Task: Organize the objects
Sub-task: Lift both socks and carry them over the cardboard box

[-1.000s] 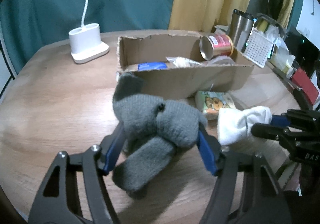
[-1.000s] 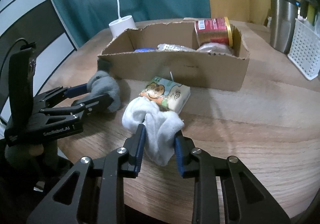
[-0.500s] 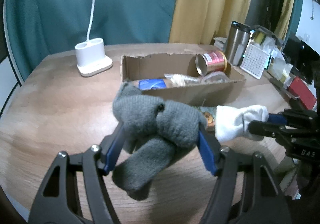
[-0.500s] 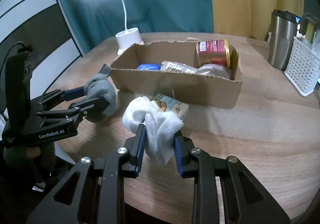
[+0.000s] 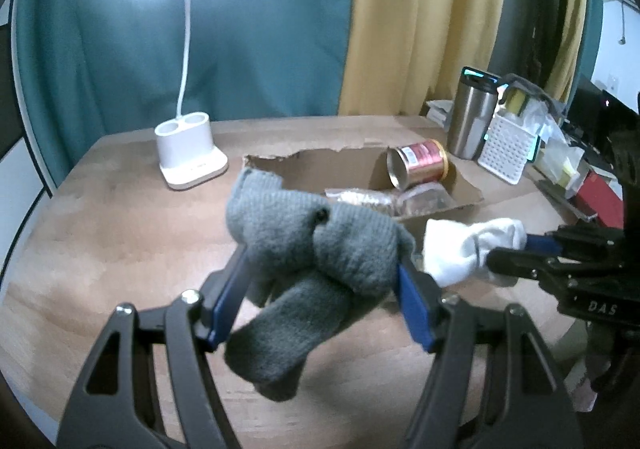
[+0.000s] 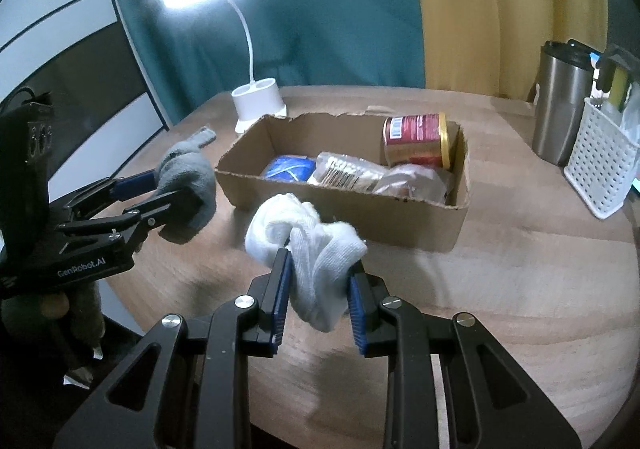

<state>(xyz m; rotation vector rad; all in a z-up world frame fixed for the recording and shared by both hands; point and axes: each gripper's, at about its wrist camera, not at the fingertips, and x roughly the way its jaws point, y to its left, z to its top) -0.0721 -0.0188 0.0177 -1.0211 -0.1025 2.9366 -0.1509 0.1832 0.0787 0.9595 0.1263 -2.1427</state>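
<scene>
- Left gripper (image 5: 320,281): fingers (image 5: 226,301) pinch the gray sock (image 5: 312,249) bundle from both sides, tail hanging below, clear of the surface (image 5: 100,249).
- Right gripper (image 6: 318,281): fingers (image 6: 280,289) clamp the white sock (image 6: 312,249), bunched above the tips, in front of the cardboard box (image 6: 360,217).

Wooden table (image 6: 520,269). White desk lamp (image 5: 188,159), lit, standing at the table's far side. Steel tumbler (image 6: 560,105) with dark lid, just beside a white perforated basket (image 6: 600,169). Teal curtain (image 5: 240,49) and yellow curtain (image 5: 420,29) behind.
</scene>
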